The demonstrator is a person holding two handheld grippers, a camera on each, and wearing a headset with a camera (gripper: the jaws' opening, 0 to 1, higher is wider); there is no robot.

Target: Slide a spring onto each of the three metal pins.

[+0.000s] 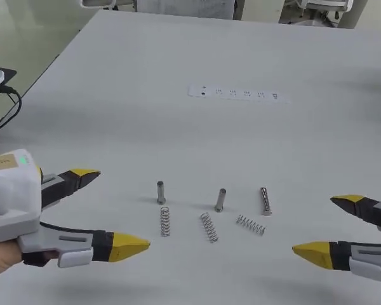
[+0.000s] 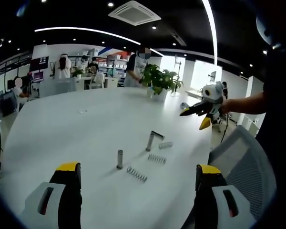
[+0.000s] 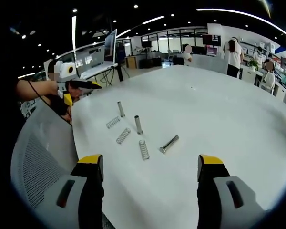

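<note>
left hand-held gripper [image 1: 122,207]: jaws wide apart, nothing in them, hanging low over the left side of the surface [image 1: 305,146].
right hand-held gripper [image 1: 314,225]: same deal, jaws apart and empty, low on the right.
springs: three lying flat in a row between those two, left spring [image 1: 165,221], middle spring [image 1: 209,227], right spring [image 1: 250,224], none on a pin yet.
pins: just behind the springs, left pin [image 1: 160,192] and middle pin [image 1: 220,199] standing upright, right pin [image 1: 265,200] flat on its side.
power strip [image 1: 238,93]: white, way further back on the surface.
</note>
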